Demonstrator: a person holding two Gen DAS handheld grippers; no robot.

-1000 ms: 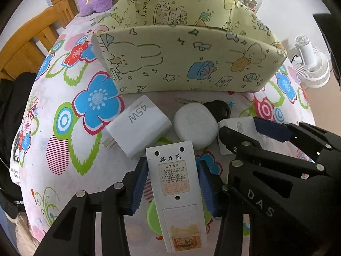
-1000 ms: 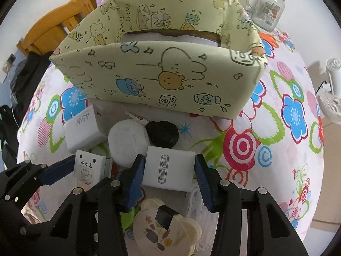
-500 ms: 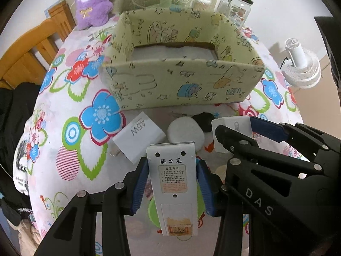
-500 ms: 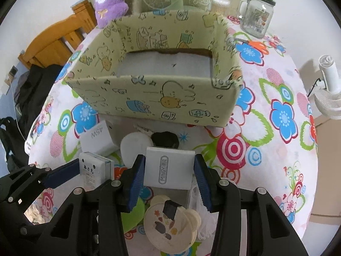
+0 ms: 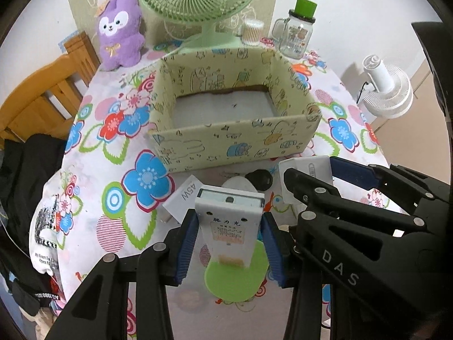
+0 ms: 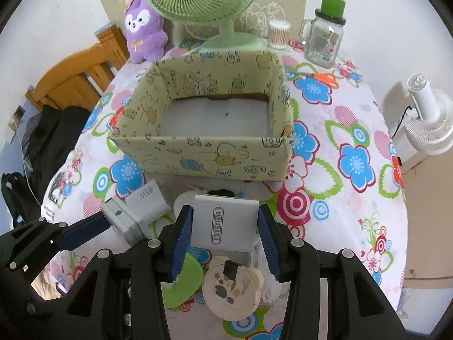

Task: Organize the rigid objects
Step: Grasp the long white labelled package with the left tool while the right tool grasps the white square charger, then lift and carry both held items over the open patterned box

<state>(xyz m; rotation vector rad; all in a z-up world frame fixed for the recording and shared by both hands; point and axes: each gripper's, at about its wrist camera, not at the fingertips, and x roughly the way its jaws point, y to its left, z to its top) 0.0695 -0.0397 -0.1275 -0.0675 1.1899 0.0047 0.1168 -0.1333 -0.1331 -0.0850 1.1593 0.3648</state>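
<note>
My left gripper (image 5: 229,226) is shut on a white flat device with a printed label (image 5: 229,221), held above the flowered tablecloth. My right gripper (image 6: 225,226) is shut on a pale grey block marked MINGYI (image 6: 223,223), also off the table. The two grippers hang side by side in front of a yellow cartoon-print box (image 5: 232,141), whose white bottom is bare (image 6: 218,119). On the cloth below lie a white 45W charger (image 5: 184,198), a white round case (image 5: 237,182), a black lump (image 5: 259,178) and a green disc (image 5: 237,280).
A beige patterned round piece (image 6: 232,289) lies under my right gripper. Behind the box stand a green fan (image 5: 198,0), a purple plush (image 5: 120,31), a glass jar with a green lid (image 5: 297,31) and a swab tub (image 5: 252,31). A wooden chair (image 5: 42,93) stands left, a white fan (image 5: 388,87) right.
Both grippers have risen with their objects still held. The table items look smaller, and the box's inside has come into view.
</note>
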